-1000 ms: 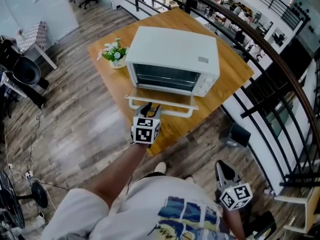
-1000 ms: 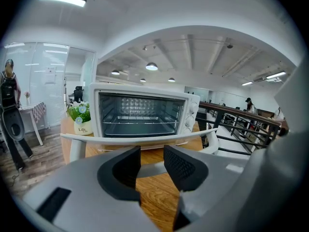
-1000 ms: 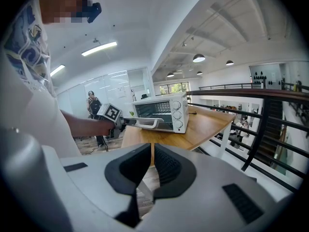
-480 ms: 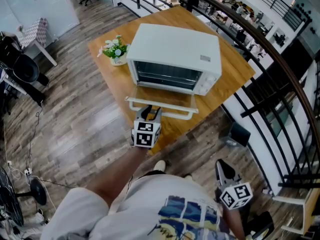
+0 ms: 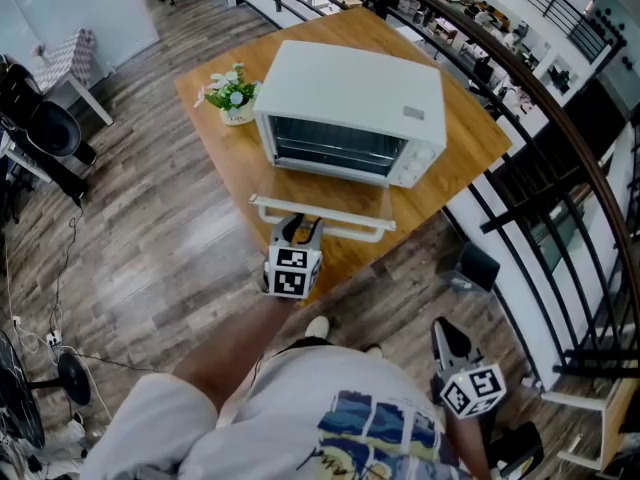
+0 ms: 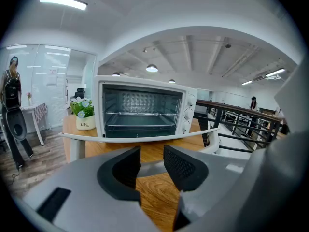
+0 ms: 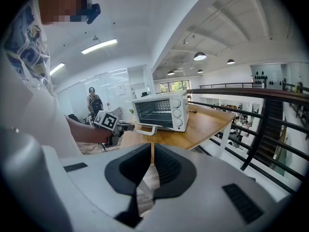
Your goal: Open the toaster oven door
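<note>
One door (image 5: pixel 330 193), and it's down flat: the toaster oven (image 5: pixel 350 108) sits at the middle of the table with its mouth wide open, racks showing, and the white handle (image 6: pixel 140 140) hangs out over the near edge. By the look of it the opening is done, and all that's left is to back away. The left gripper (image 5: pixel 300 230) hovers just near of that handle, jaws moderately apart with only bare wood showing between them. The right gripper (image 5: pixel 445 336) hangs low by the person's side, jaws drawn almost together on nothing. A small flower pot (image 5: pixel 233 98) stands left of the oven on the wooden table (image 5: pixel 470 138), plank floor (image 5: pixel 150 228) spreads to the left, and a black railing (image 5: pixel 560 158) runs along the right.
</note>
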Available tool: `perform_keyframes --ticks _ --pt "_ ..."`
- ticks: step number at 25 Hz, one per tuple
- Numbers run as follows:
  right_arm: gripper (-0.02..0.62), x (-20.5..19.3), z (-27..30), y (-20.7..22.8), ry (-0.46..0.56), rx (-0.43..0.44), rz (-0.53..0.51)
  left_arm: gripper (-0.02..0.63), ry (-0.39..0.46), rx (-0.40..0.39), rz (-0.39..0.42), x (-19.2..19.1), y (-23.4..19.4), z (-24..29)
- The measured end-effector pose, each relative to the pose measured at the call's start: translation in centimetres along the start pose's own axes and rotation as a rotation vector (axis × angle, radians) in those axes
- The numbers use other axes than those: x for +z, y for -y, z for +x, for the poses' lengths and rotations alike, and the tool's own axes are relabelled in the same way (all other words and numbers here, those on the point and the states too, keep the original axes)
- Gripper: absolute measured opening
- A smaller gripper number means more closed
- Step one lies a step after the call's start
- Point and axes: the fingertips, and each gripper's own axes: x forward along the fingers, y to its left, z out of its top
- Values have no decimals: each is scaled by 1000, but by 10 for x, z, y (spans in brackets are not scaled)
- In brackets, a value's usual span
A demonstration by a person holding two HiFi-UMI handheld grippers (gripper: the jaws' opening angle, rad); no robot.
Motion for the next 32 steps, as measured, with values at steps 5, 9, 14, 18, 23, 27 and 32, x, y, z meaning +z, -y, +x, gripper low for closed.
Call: perform_keyframes --ticks 5,9,14,18,23,27,32 --pt "21 1 1 -1 -5 -1 -1 135 -10 1 -3 -10 0 1" --pt "21 2 4 -2 -10 0 -7 135 -19 1 -6 -18 0 2" --pt "21 1 5 -3 -17 1 -11 135 -41 -2 -6 -29 -1 4" --pt "21 0 4 -3 -16 3 -13 137 -58 -2 -9 -40 -2 6" --pt "21 1 2 -3 -27 -4 -17 140 -69 -6 -8 -54 -1 9" --pt "21 1 2 -2 -31 -11 -20 140 -81 -4 -10 -64 -2 12" --pt "21 0 1 -3 -40 -14 -20 140 -97 3 -15 -77 -3 17"
